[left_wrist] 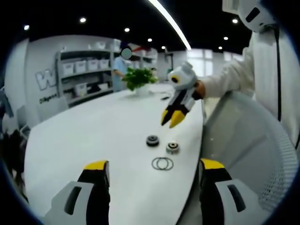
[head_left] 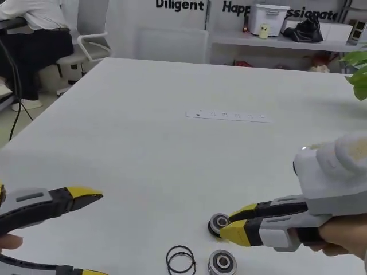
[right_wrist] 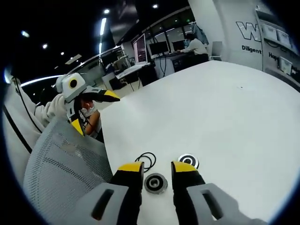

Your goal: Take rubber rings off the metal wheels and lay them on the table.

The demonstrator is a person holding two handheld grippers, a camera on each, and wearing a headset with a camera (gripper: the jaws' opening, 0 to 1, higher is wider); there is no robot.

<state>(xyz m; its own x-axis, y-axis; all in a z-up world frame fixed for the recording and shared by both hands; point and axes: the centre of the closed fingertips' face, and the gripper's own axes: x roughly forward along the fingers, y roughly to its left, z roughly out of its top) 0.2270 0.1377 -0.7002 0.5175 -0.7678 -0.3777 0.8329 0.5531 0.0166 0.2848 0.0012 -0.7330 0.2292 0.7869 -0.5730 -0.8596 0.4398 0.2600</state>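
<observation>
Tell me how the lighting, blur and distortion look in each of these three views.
Head view: soft even light, the white table nearly washed out, rubber rings crisp. Left gripper view: fisheye bends the table edge, ceiling strip light glares. Right gripper view: same warping, metal wheel seen between the jaws slightly soft.

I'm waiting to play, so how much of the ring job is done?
Two rubber rings lie on the table, so that part is done. The right gripper, open, is at one metal wheel. The left gripper hangs open. That wheel and the other wheel have dark rims, so rings may remain.
</observation>
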